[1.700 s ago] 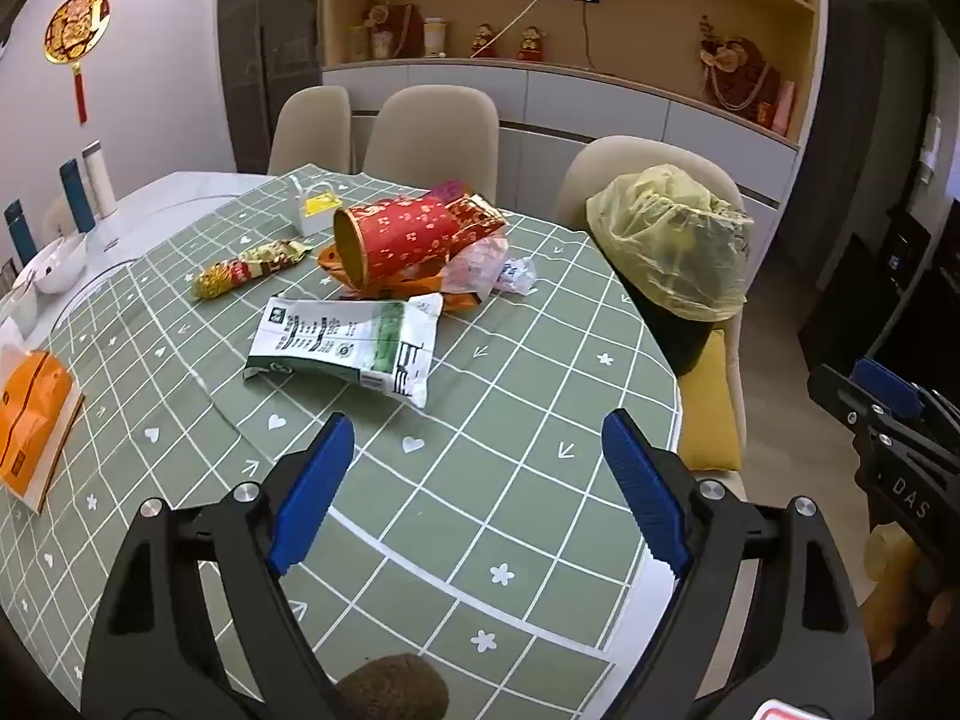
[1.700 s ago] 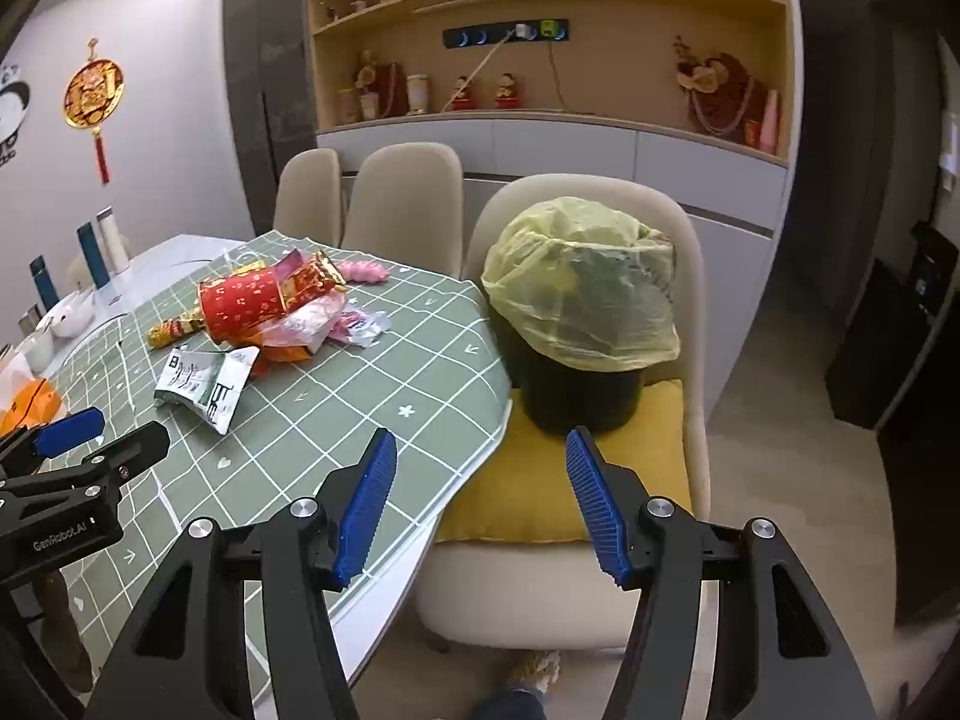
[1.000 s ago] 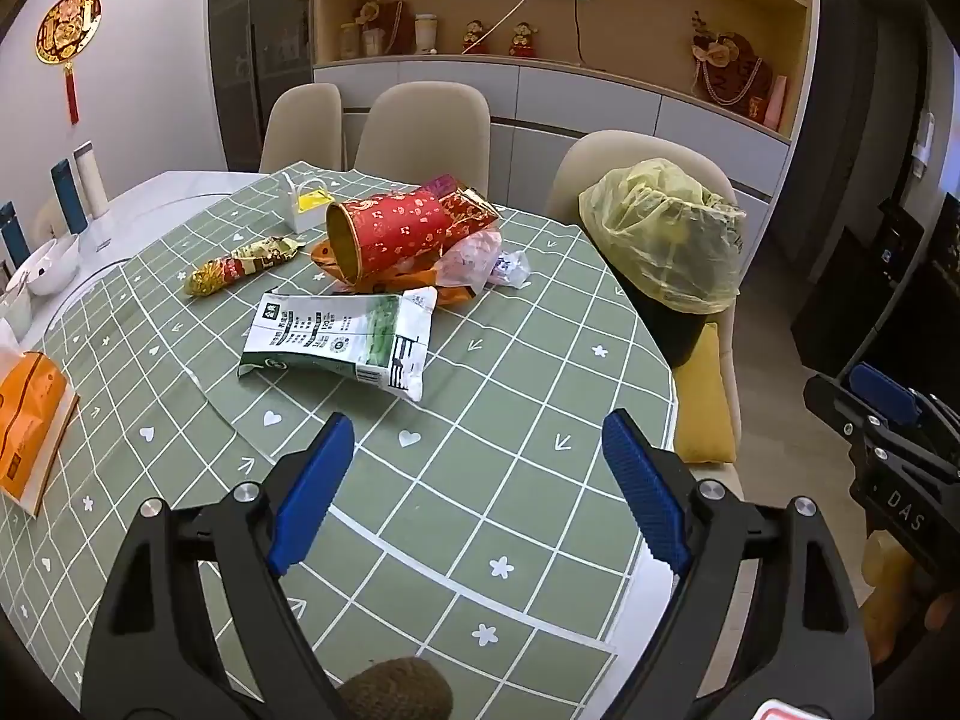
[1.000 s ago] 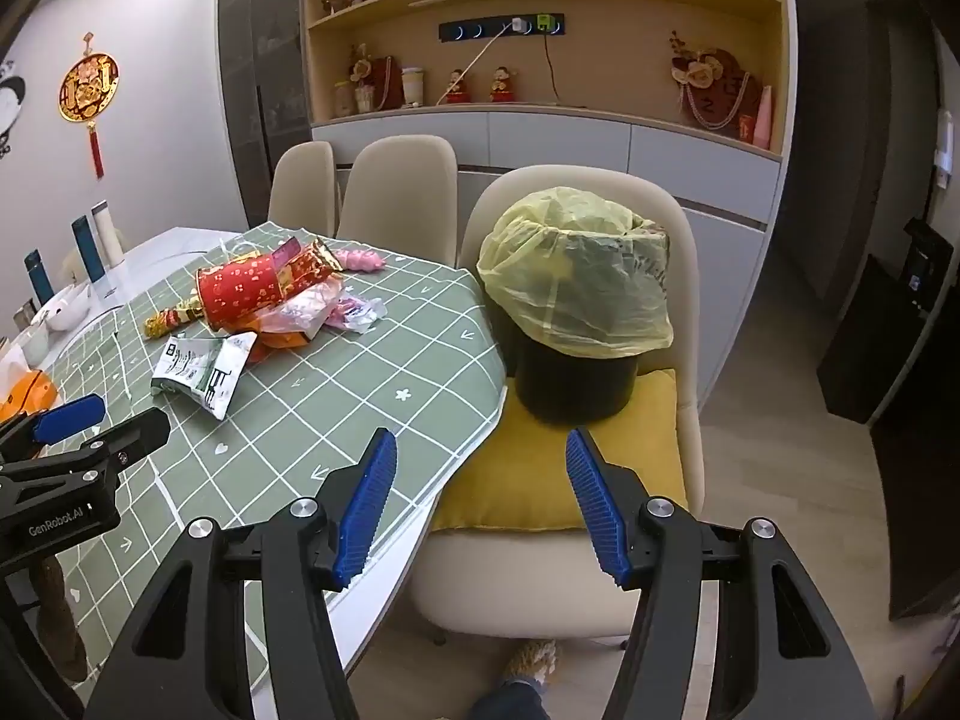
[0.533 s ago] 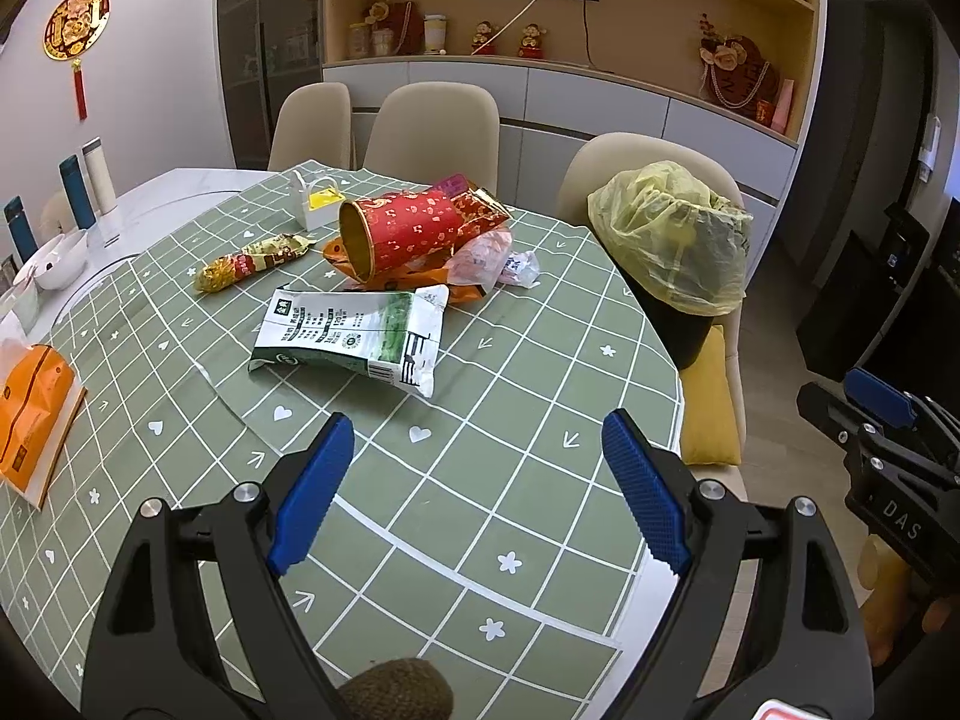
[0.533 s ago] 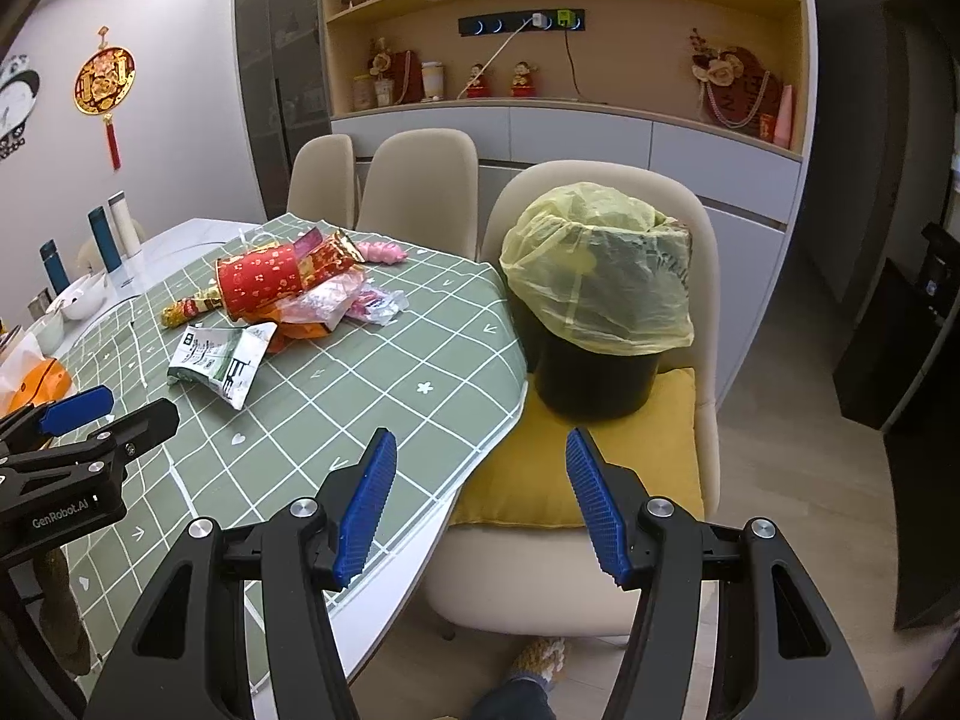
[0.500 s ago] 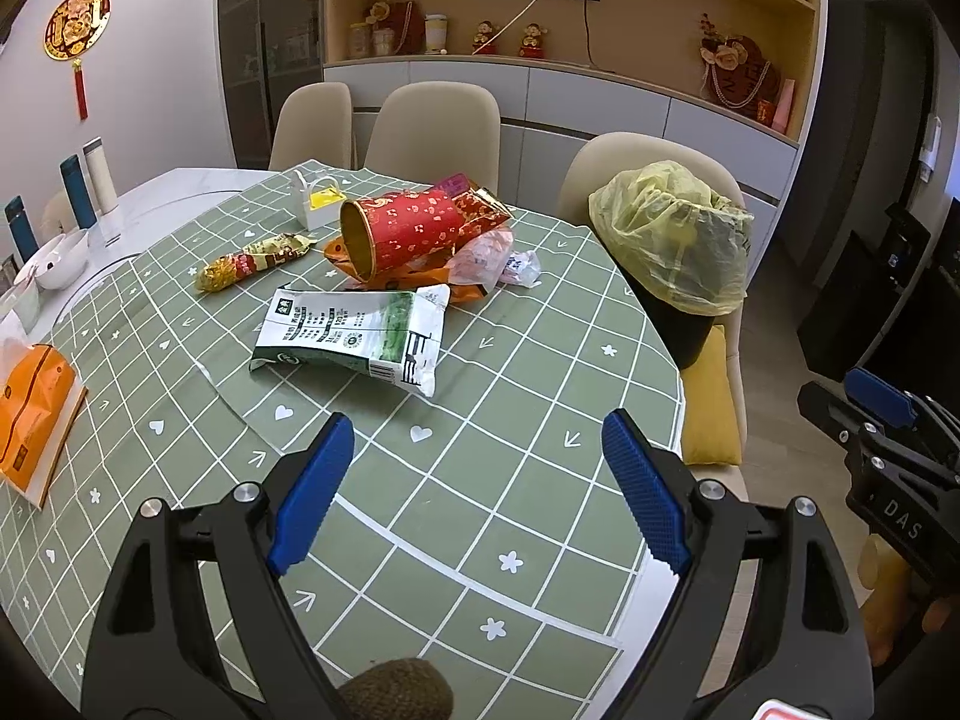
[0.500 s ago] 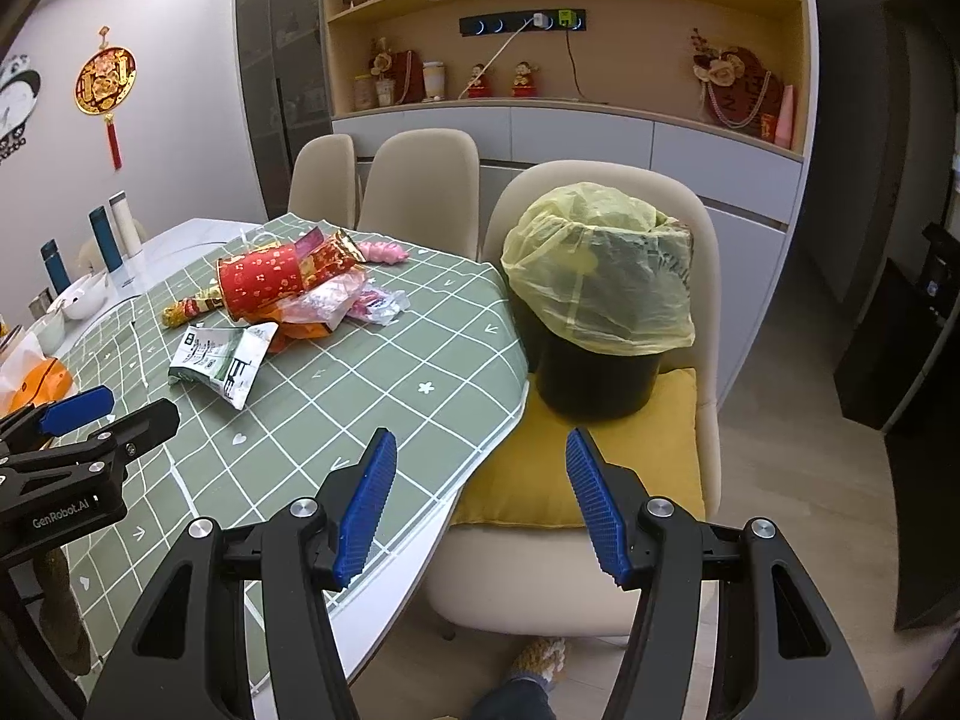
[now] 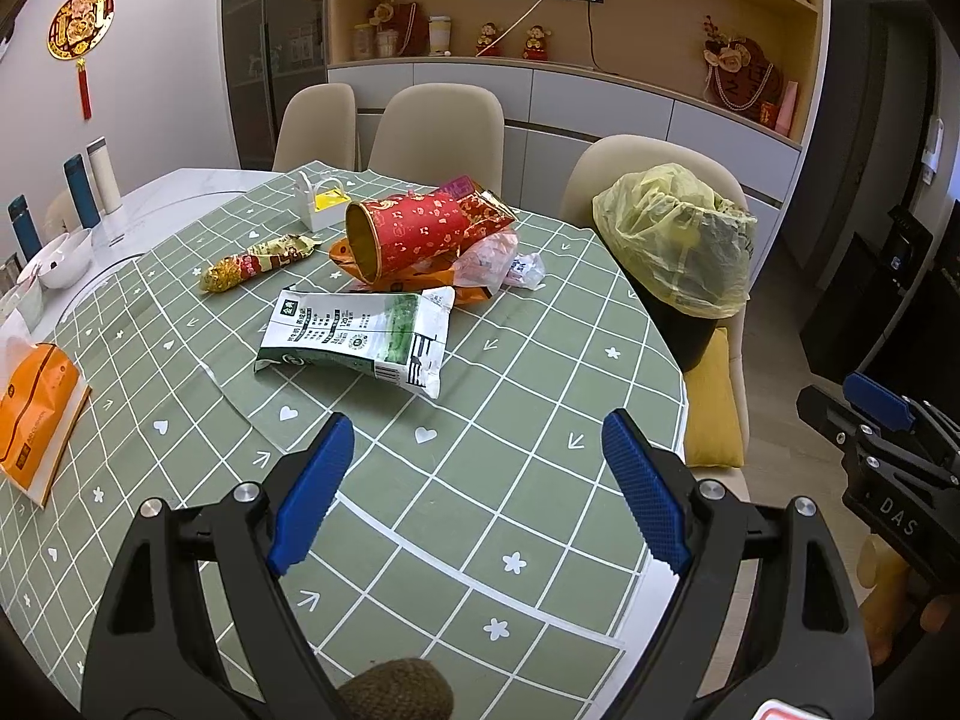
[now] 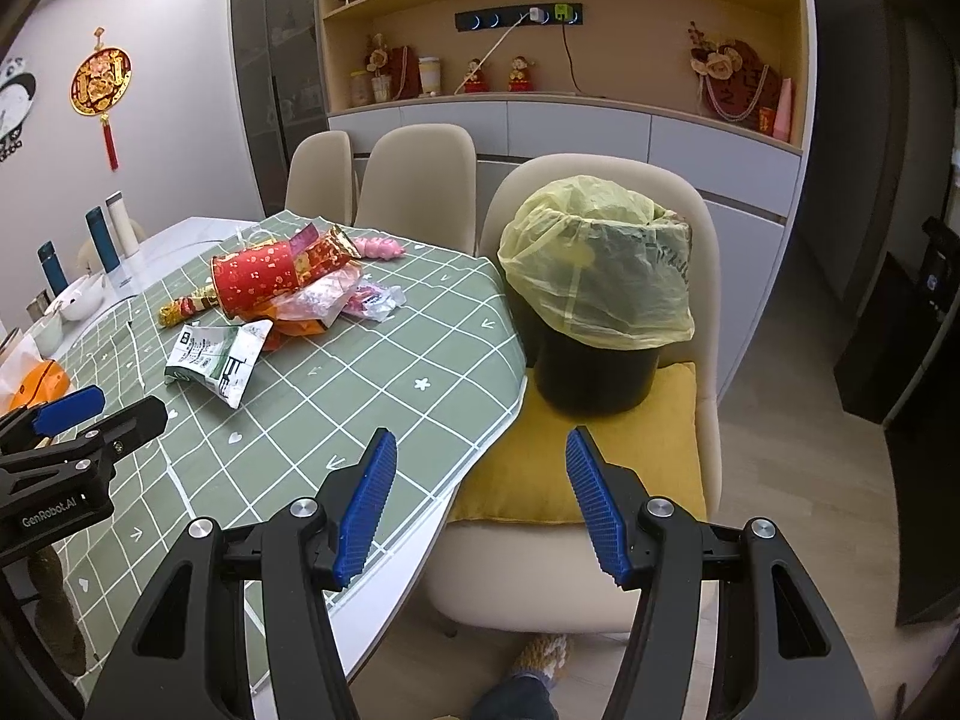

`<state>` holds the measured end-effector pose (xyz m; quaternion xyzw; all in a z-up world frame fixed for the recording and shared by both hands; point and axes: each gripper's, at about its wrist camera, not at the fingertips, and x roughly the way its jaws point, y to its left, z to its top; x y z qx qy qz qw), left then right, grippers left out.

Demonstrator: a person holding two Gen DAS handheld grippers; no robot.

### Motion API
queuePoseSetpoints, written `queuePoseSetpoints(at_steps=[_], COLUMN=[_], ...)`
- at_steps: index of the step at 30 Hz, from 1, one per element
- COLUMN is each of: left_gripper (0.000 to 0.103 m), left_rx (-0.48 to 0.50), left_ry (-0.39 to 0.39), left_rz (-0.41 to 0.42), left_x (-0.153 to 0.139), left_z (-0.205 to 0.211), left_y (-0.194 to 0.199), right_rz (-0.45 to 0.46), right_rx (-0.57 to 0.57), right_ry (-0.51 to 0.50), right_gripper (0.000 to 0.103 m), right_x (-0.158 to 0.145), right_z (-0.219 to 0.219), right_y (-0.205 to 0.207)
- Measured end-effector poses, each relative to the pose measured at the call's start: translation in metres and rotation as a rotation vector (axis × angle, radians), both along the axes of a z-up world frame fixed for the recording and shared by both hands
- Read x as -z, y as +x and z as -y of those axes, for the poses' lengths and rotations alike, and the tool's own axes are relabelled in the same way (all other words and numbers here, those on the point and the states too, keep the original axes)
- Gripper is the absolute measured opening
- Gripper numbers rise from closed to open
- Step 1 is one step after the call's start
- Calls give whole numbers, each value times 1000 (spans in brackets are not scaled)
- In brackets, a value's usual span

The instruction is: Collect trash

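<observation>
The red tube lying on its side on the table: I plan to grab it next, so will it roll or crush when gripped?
The red tube lies on its side, so a nudge could roll it, though the wrappers beside it may check that. Its open end looks hollow, so it is probably light and may dent under a hard squeeze.

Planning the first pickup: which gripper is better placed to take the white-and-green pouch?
Left. The left gripper, jaws open, faces the white-and-green pouch directly; the right gripper points toward the yellow-lined black bin.
</observation>
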<state>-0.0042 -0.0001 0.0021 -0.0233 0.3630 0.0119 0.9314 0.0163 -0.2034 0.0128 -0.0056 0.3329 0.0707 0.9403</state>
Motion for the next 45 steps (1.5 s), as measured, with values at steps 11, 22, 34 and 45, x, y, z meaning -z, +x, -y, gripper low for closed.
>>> queuePoseSetpoints(at_steps=[11, 22, 34, 45], left_gripper=[81, 81, 81, 81], left_rx=[-1, 0, 6, 15], left_ry=[1, 1, 5, 1], left_rz=[0, 0, -1, -10], left_x=[0, 0, -1, 4], left_z=[0, -1, -1, -3], left_y=[-1, 0, 1, 4], right_rz=[-5, -7, -9, -15], right_rx=[5, 4, 5, 10], right_ry=[1, 4, 2, 0], right_gripper=[56, 56, 56, 56], right_x=[2, 2, 3, 6], right_z=[2, 1, 1, 3], right_y=[2, 2, 3, 7])
